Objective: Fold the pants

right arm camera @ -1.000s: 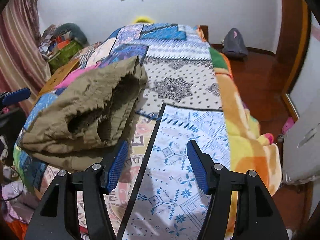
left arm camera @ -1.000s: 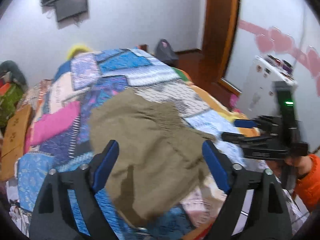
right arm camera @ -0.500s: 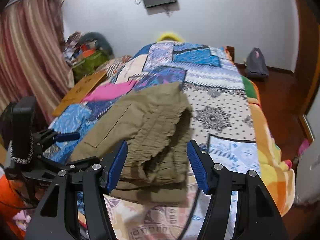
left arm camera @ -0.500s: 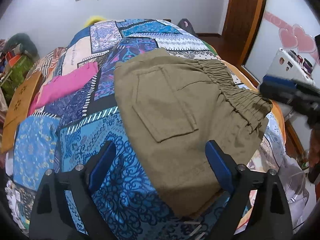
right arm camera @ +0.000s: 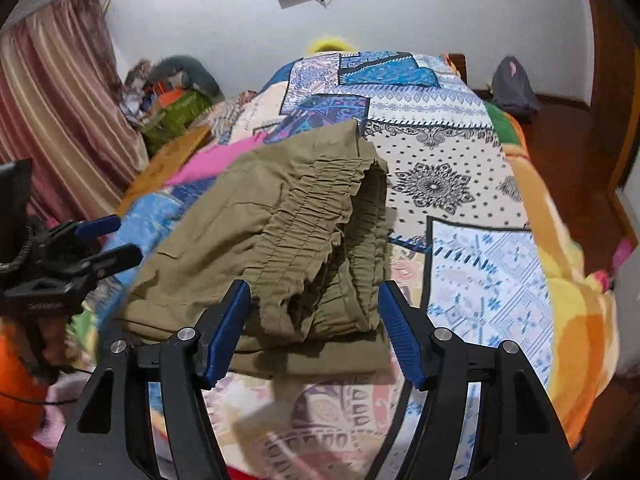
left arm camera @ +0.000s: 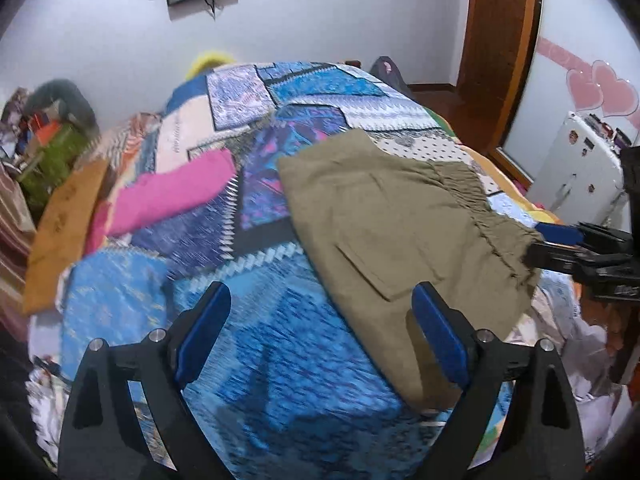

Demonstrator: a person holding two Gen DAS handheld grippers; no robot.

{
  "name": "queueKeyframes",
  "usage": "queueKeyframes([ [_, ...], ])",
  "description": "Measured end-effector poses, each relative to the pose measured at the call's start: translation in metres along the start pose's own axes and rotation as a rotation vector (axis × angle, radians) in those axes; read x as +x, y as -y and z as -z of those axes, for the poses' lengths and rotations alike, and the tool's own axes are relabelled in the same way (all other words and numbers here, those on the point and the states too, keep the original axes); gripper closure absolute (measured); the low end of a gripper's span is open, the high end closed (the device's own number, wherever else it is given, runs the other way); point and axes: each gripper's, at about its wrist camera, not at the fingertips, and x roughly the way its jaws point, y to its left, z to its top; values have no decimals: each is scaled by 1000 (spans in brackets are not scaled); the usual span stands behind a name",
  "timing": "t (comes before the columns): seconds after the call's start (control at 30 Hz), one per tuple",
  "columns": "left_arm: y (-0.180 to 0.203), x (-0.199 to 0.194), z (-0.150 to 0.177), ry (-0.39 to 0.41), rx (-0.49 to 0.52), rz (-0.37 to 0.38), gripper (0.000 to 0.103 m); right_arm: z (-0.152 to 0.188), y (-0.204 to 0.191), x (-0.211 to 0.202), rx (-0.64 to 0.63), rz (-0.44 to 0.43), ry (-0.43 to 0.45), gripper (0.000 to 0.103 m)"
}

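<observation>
At the far left a heap of clutter (left arm camera: 48, 136) sits by the wall, too blurred to identify; next to it the patchwork bedspread (left arm camera: 248, 360) covers the bed, and the left tool (left arm camera: 320, 340) hovers over its blue patch with its blue pads wide apart and nothing between them; its right-hand pad overlaps the near edge of the olive pants (left arm camera: 400, 232), though whether it touches the cloth cannot be told; the pants lie folded into a compact bundle toward the right side of the bed, pocket flap up, gathered waistband toward the right edge; at the right, the right tool (right arm camera: 314, 332) hangs open with the waistband corner (right arm camera: 308, 248) lying between its pads, not clamped. The risk, as I judge it, is that the layers look loose and uneven at the waistband, so closing on only the top layer would drag the fold open; the bundle also sits near the bed's edge, so a careless pull could slide it off. Hidden: the pant legs, tucked under the bundle; the lower layers; the near bed edge behind both tools; motion blur smears the foreground.
</observation>
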Motion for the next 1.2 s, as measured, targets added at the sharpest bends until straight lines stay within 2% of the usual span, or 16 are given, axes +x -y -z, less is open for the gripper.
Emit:
queueKeyframes([
  [0.1, -4, 10, 3, -22, 17, -28, 10, 6, -3, -2, -10, 3, -4, 40],
  [0.23, 0, 28, 16, -46, 40, -34, 10, 19, -5, 15, -61, 32, -64, 39],
  [0.33, -1, 33, 19, -48, 21, -21, 10, 19, 0, 20, -65, 25, -76, 38],
  [0.43, -1, 37, 17, -56, -3, 13, 10, 12, 4, 22, -74, 43, -69, 38],
  [0.6, 9, 45, 11, -55, 19, 16, 10, -4, 13, 33, -96, 67, -78, 38],
  [0.83, 24, 64, -13, -45, 70, -45, 10, -35, 28, 58, -153, 108, -130, 38],
  [0.9, 26, 71, -20, -47, 80, -30, 10, -44, 35, 67, -157, 120, -135, 38],
  [1.1, 15, 99, -42, -108, -26, 117, 10, -69, 51, 95, -153, 197, -125, 38],
  [1.2, 3, 101, -48, -95, -73, 125, 10, -77, 51, 106, -175, 256, -117, 38],
])
